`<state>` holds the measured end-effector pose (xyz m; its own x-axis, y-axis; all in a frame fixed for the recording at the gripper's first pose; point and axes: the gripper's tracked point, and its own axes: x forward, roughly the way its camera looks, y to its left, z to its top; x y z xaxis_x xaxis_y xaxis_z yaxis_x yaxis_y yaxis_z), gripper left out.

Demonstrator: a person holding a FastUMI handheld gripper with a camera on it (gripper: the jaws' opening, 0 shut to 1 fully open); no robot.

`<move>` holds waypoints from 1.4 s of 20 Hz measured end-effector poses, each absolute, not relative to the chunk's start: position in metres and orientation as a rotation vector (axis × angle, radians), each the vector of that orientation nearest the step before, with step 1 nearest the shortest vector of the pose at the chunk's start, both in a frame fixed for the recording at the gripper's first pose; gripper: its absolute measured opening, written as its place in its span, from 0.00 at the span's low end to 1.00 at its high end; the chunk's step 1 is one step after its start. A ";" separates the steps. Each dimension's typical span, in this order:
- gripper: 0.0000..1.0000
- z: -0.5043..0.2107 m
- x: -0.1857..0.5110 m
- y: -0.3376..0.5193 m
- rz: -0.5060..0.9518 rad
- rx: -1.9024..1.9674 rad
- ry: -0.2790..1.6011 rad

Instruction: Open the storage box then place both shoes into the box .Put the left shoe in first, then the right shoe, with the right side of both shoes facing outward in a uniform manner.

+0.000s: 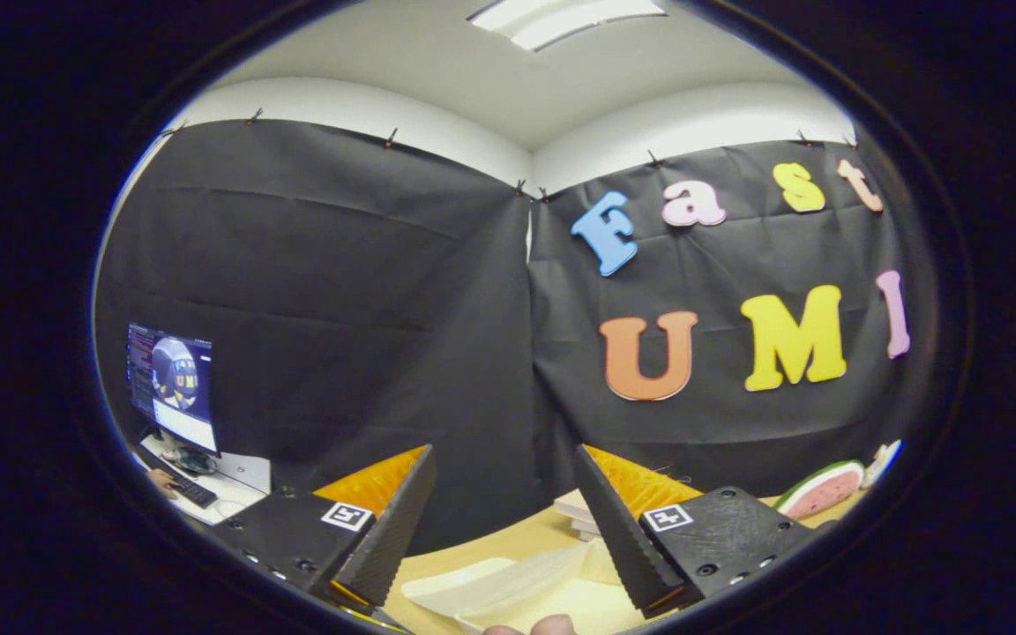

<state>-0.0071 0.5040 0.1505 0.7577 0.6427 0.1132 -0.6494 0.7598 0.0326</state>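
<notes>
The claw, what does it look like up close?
The claw has two wedge-shaped fingers with ridged, bumpy inner faces. Each sits on a black block with screw holes and a small square black-and-white marker on top. The fingers stand apart, holding nothing.

You'll find no readable text, brand or number here, just a square coded tag [347,516] on each half of the gripper [503,454], fingers spread apart, no letters on either.
</notes>
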 end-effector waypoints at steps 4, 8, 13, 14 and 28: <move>0.95 0.137 -0.006 0.417 0.597 0.063 -0.079; 0.95 0.127 0.011 0.326 0.489 0.062 -0.055; 0.95 0.090 0.037 0.217 0.329 0.019 0.014; 0.95 0.080 0.042 0.201 0.307 0.006 0.034; 0.95 -0.130 0.087 0.126 0.204 0.046 0.612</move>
